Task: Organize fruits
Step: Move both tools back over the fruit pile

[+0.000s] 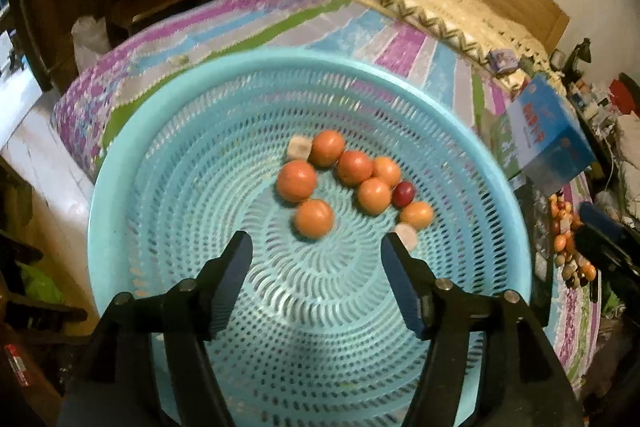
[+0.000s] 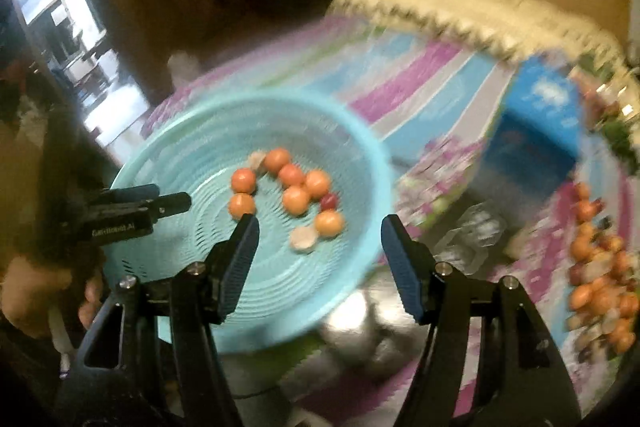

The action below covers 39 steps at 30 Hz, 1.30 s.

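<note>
1. In the blue basket [image 1: 120, 211] on the striped bedcover [image 1: 248, 15] lie seven orange fruits [image 1: 297, 180], one small dark red fruit [image 1: 404, 193] and two pale pieces [image 1: 299, 148], bunched just past the middle of the floor and mostly touching one another.
2. The left gripper [image 1: 316, 247] hangs over the near half of the basket with its fingers apart and nothing between them; its pads press on nothing.
3. The right gripper [image 2: 318, 231] is also spread and empty, over the basket's right rim; that view is blurred.
4. Judged by what lies where, the job is partly done: a good heap of fruit [image 2: 600, 279] is left on the cover to the right, well apart from the basket, so many trips appear to remain.
5. Room: most of the basket floor is bare, so drops have space. The raised rim stands between heap and floor and has to be cleared.
6. A blue box [image 1: 552, 135] sits just beside the far right rim, near the heap, narrowing the way there. A metal thing under the right gripper is too blurred to name.
</note>
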Available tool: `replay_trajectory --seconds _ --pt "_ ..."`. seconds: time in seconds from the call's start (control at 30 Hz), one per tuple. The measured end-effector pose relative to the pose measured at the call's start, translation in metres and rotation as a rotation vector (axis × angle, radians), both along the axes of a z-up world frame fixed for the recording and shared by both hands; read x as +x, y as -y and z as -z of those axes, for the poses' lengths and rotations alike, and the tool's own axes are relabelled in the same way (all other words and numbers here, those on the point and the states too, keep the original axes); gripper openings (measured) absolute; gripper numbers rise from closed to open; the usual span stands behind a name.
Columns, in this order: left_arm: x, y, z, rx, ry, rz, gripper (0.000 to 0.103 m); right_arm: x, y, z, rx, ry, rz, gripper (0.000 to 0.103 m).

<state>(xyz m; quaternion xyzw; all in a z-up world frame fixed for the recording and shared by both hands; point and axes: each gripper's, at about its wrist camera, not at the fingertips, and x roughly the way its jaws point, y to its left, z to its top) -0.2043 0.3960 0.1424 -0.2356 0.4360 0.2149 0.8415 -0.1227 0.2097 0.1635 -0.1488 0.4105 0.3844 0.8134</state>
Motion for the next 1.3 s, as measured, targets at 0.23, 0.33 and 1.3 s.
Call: replay_trajectory --seconds 0.23,0.33,1.3 --pt "0.011 0.047 -0.042 0.122 0.206 0.048 0.08 -0.03 0.088 -0.021 0.071 0.306 0.133 0.083" --pt "0.016 0.081 -0.065 0.19 0.328 0.101 0.085 -0.028 0.126 -0.013 0.052 0.325 0.216 0.084" --pt "0.25 0.397 0.114 -0.107 0.087 0.83 0.05 0.02 0.409 0.099 0.089 -0.111 0.765 0.05"
